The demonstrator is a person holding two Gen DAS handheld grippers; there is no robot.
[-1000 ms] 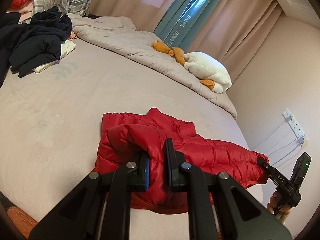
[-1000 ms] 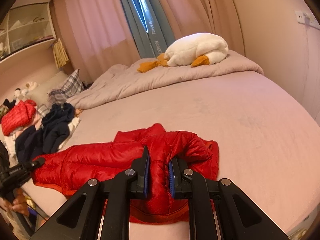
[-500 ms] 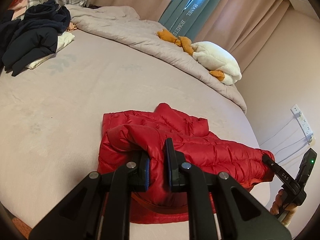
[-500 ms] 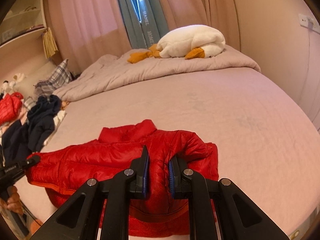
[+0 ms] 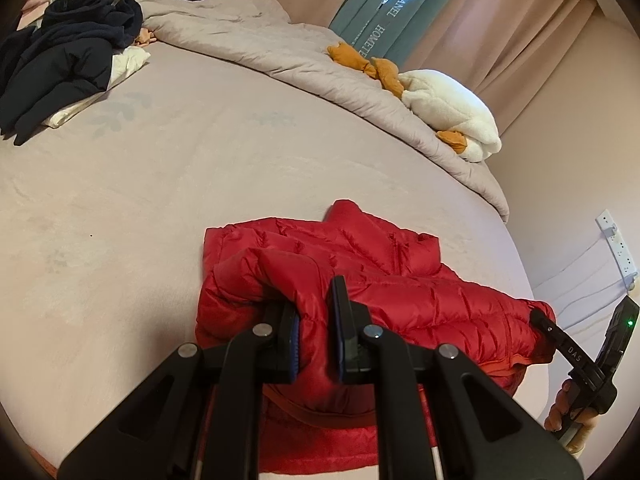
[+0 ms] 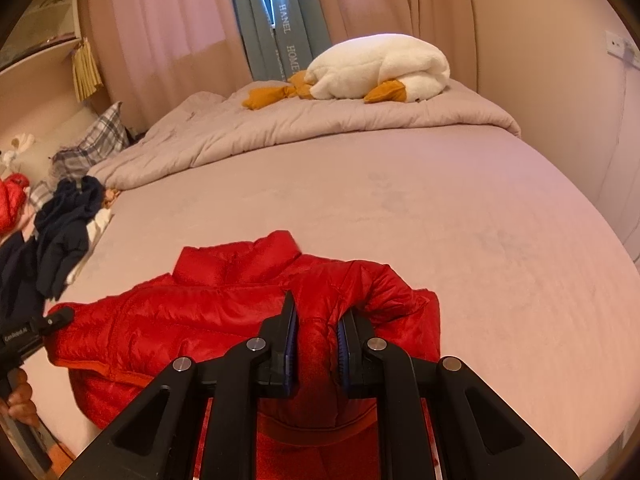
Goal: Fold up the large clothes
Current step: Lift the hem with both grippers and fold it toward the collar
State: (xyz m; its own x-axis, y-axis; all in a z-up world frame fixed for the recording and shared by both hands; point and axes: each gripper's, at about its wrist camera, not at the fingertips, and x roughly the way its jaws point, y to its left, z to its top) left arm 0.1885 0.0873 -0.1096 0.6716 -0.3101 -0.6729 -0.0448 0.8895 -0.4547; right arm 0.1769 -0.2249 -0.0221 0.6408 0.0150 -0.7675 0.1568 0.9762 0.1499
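Both grippers are matte black plastic. The left gripper (image 5: 316,332) has angular arms with triangular cut-outs, round silver screw heads and blue ribbed pads (image 5: 295,340). The right gripper (image 6: 316,344) matches, and from the left camera, at four o'clock, it shows white "DAS" lettering and a green light.

The red jacket (image 5: 400,280) is quilted, puffy cloth with a slight sheen, its lining fleecy at six o'clock. The bed (image 5: 160,184) wears a matt, velvety sheet; the quilt (image 5: 280,52) at twelve o'clock is soft and stitched. The left hand-held gripper (image 5: 316,332) is matt black plastic with shiny metal pins.
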